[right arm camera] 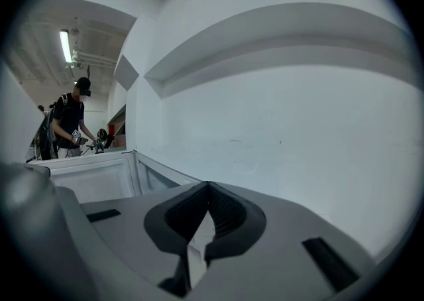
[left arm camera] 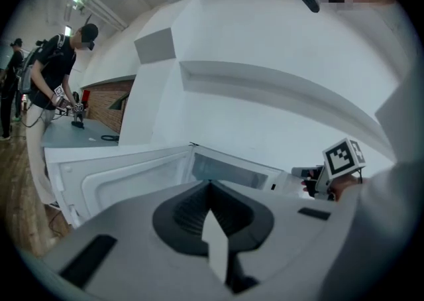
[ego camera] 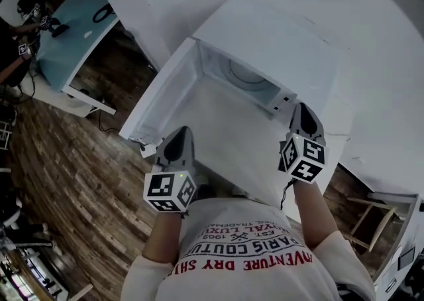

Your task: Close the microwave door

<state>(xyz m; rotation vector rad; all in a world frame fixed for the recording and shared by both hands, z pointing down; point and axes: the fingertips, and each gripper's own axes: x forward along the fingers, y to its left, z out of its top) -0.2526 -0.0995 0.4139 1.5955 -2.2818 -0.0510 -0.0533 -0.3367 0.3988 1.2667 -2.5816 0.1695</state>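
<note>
White microwave (ego camera: pixel 278 34) sits on a white counter (ego camera: pixel 225 140) by the wall. Its door (ego camera: pixel 162 91) is wide open, swung out to the left w/ the inner side facing right, free edge nearest the person. The cavity (ego camera: pixel 242 74) is exposed and a round glass plate shows inside.

Left gripper (ego camera: pixel 177 137): jaws shut, tips meeting, nothing between them. It's held low, just beside the door's free end, to the right of that edge. Can't tell whether it touches the door. In the left gripper view the tips aim at the cavity, w/ the door's inner panel to the left.

Right gripper (ego camera: pixel 303 113): jaws also together, empty. It hangs in front of the microwave's right front corner, apart from the door. In the right gripper view it points mostly at the plain white wall (right arm camera: pixel 285 134), w/ the open door off to the left.

The marker cubes (ego camera: pixel 170 189) sit at the rear of each gripper, close to the person's chest. White shirt (ego camera: pixel 252 253) w/ red and black print fills the bottom of the head view.

Bkgd: dark wood floor (ego camera: pixel 73 167). Pale blue table (ego camera: pixel 73 34) at far upper left, where another person (left arm camera: pixel 59 67) in dark clothes stands w/ small items
</note>
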